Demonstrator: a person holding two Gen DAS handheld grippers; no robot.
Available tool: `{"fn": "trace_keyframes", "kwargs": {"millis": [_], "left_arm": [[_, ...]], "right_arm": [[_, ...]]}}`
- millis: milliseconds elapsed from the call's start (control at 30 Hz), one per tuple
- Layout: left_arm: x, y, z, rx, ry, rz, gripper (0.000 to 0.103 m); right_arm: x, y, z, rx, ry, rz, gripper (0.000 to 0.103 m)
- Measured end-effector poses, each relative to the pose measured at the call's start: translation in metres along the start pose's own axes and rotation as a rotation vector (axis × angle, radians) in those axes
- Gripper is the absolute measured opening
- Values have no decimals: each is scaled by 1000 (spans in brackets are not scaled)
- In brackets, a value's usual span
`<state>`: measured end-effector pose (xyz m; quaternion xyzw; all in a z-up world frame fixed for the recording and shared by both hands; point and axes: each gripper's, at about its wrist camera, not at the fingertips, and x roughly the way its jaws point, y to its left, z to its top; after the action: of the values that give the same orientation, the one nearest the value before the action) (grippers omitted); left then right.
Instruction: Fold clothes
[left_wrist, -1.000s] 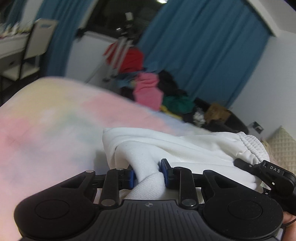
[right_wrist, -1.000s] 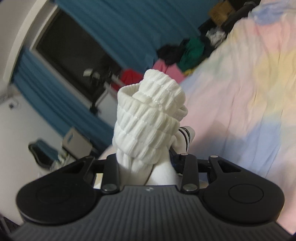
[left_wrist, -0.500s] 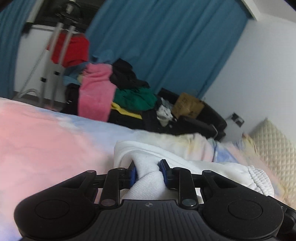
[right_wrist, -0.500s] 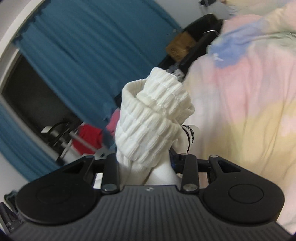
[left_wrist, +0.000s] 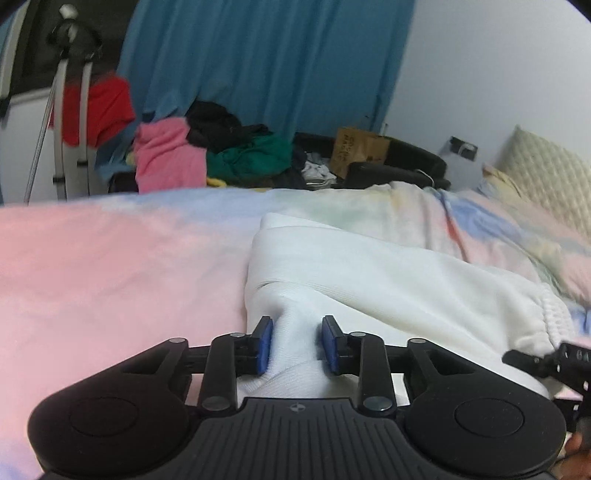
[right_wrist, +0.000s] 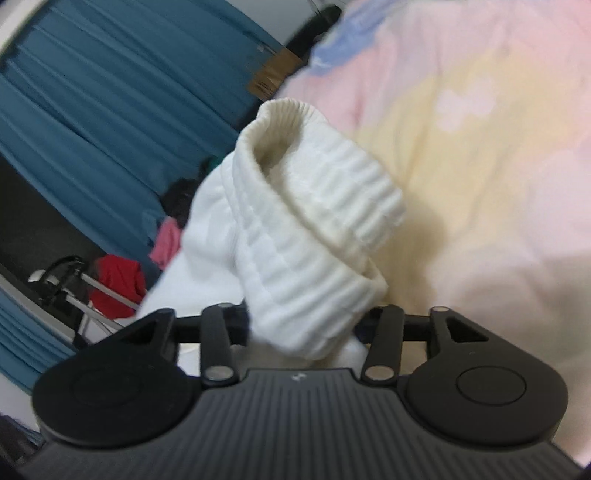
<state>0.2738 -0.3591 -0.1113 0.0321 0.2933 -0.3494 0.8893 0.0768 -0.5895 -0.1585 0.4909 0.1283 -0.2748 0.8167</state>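
The left gripper (left_wrist: 297, 343) has its blue fingertips (left_wrist: 264, 345) pressed in on a bunched fold of the white garment (left_wrist: 369, 273), the jaws narrowed onto the cloth so that the fabric fills the gap between them. From that pinch the garment spreads forward and to the right across the pastel bedspread (left_wrist: 110, 266), its long axis running from the held fold toward a gathered ribbed cuff (left_wrist: 554, 314) at the right edge. The cloth lies slack on the bed rather than taut.

The right gripper (right_wrist: 306, 325) grips the garment's ribbed end (right_wrist: 306, 236), which rises out of the jaws and curls over into an open ring pointing up and away from the camera. The thick knit covers both fingertips, so the width of the jaws cannot be read directly, though the cloth plainly stands up from between them. This view is blurred.

Beyond the bed, the left view shows blue curtains (left_wrist: 258, 59), a heap of clothes (left_wrist: 221, 147) in pink, black and green, a red item on a drying rack (left_wrist: 74, 110), a brown paper bag (left_wrist: 356, 149), and a quilted pillow (left_wrist: 550, 173) at the right. A black part of the other tool (left_wrist: 554, 363) is cut off at the right border.
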Motion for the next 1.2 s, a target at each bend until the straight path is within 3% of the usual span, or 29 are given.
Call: {"fn": "trace_keyframes", "kwargs": {"millis": [200,367,533,600,667,700,733,967,1200], "left_arm": [[-74,-28,22,40,-13,4,49],[-159,-60,42,88,-87,-2,74],[-248,-83,40,106,-163,14,101],[-281,-87,36,103,-182,15,103],[-311,-89,30,93,-193,9,103],[-324,-89,26,83,-193,2,103],[-337,-88,23,73,-192,-4,103],[-406,-84,-21,100,-223,47,103],[-422,-72,-54,87,-258,60,103]], "right_arm": [[-47,26,22,-50,50,-106,54],[-116,67,28,-198,-8,-75,54],[-189,105,19,-383,-68,-25,54],[-219,117,12,-448,-85,-5,54],[-247,127,6,-499,-101,19,70],[-260,132,2,-523,-117,33,86],[-272,137,-2,-549,-136,49,92],[-338,154,-48,-692,-189,102,90],[-337,147,-95,-741,-187,111,90]]}}
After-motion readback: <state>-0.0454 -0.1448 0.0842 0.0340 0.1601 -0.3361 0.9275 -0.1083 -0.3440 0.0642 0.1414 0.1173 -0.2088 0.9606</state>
